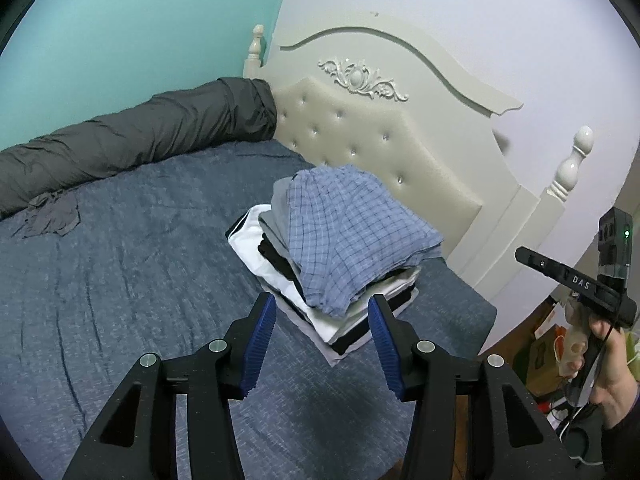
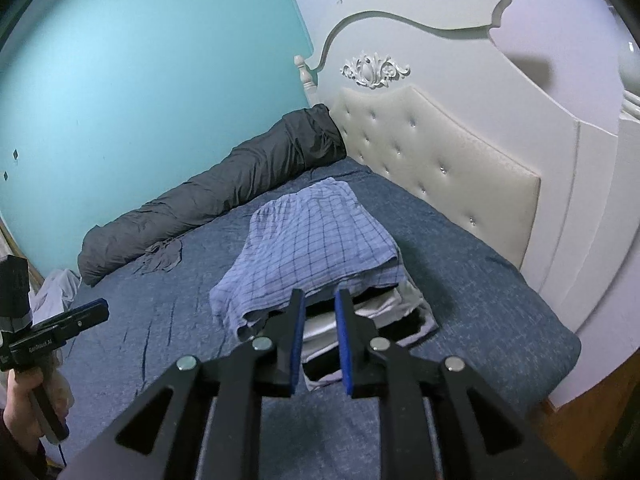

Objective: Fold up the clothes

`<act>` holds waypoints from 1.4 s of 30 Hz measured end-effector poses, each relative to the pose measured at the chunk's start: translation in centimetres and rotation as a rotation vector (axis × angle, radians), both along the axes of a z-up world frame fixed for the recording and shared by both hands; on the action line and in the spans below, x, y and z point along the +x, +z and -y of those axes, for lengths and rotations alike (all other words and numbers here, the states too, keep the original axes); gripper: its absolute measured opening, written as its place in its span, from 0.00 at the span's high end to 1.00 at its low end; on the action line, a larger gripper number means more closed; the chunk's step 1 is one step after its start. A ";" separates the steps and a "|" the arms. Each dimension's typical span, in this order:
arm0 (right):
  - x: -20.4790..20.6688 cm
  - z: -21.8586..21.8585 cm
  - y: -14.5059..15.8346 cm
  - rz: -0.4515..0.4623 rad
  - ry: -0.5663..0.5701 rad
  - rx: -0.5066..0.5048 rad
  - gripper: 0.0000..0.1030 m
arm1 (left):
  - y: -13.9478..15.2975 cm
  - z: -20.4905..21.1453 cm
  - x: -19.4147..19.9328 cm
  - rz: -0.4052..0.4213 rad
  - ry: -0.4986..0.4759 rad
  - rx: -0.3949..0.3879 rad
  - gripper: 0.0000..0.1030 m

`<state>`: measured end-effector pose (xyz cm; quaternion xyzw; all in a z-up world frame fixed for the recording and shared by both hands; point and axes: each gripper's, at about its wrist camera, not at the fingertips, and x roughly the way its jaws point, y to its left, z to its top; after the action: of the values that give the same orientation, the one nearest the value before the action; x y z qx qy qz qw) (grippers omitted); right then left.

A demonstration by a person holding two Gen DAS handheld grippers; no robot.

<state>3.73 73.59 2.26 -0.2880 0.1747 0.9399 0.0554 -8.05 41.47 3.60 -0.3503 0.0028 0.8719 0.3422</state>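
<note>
My left hand-held gripper (image 1: 322, 312) is released: blue pads wide apart, nothing between them. It hangs above the bed (image 1: 120, 280), pointed at the stack (image 1: 340, 264) of folded clothes. The stack sits just ahead of the fingertips, its near corner showing in the gap between them; no contact visible.

The stack lies on the blue bedspread near the headboard (image 1: 380, 140), toward the bed's right edge. Top layer: a blue checked garment (image 1: 352, 232), draped over the pile and hanging down the near side. Below it, grey, white and black folded layers, edges uneven.

My right hand-held gripper (image 2: 319, 300) is also released, with a narrower gap between its pads and nothing gripped. Its tips sit right at the near edge of the stack (image 2: 360, 312), level with the hanging hem of the checked garment (image 2: 312, 240); white and black layers show through the gap. Whether the tips touch the cloth, I cannot tell.

Elsewhere on the bed: a long dark grey roll (image 1: 140, 132) along the teal wall (image 1: 140, 20), and a small crumpled grey cloth (image 1: 52, 216) beside it, well apart from the stack and both grippers.
</note>
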 end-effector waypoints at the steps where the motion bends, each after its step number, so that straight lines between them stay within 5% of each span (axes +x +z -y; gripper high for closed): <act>1: 0.4 0.2 0.1 -0.002 -0.003 -0.003 0.82 | 0.3 0.2 0.4 -0.008 -0.001 -0.001 0.48; 4: 1.5 0.7 0.5 -0.007 -0.010 -0.001 0.72 | 1.1 0.8 1.5 -0.025 -0.004 0.003 0.47; 25: 8.6 6.2 3.3 -0.034 -0.072 0.084 0.64 | 4.8 3.6 7.9 -0.100 -0.038 0.048 0.42; 34: 11.2 8.6 4.3 -0.054 -0.107 0.104 0.42 | 5.1 4.4 10.0 -0.103 -0.061 0.064 0.35; 42: 12.8 10.6 4.4 -0.044 -0.120 0.119 0.36 | 5.1 4.8 11.2 -0.115 -0.064 0.064 0.28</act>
<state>16.58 63.01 6.70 -0.2523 0.1368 0.9498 0.1246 3.19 36.70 8.66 -0.2885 0.0059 0.8787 0.3803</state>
